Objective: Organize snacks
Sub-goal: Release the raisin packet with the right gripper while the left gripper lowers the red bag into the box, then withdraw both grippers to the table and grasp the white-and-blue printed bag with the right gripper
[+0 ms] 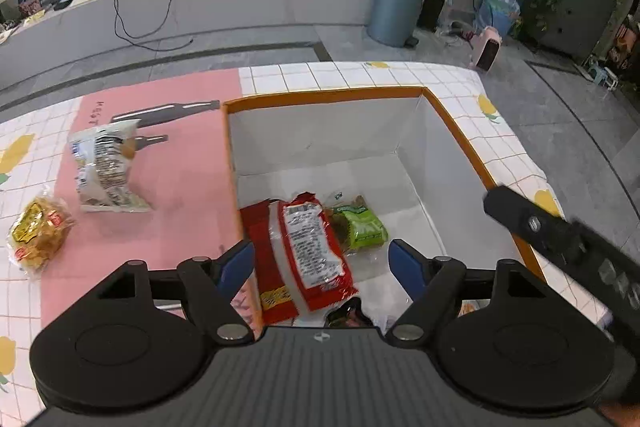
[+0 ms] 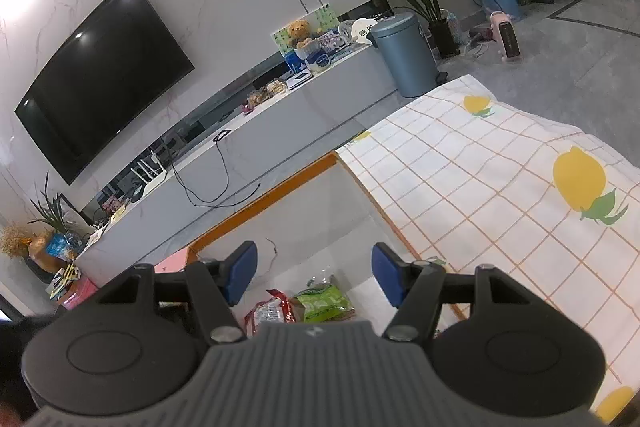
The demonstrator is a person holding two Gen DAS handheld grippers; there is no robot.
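Observation:
An orange-rimmed white box sits on the table. Inside lie a red snack packet, a second red packet under it and a green packet. My left gripper is open and empty above the box's near left corner. On the pink mat to the left lie a white crinkled packet and a yellow packet. My right gripper is open and empty above the box, with the green packet and red packet below it. It also shows in the left wrist view.
The table wears a white checked cloth with lemon prints and a pink mat. Beyond the table are a grey bin, a low TV counter, potted plants and a pink heater on the floor.

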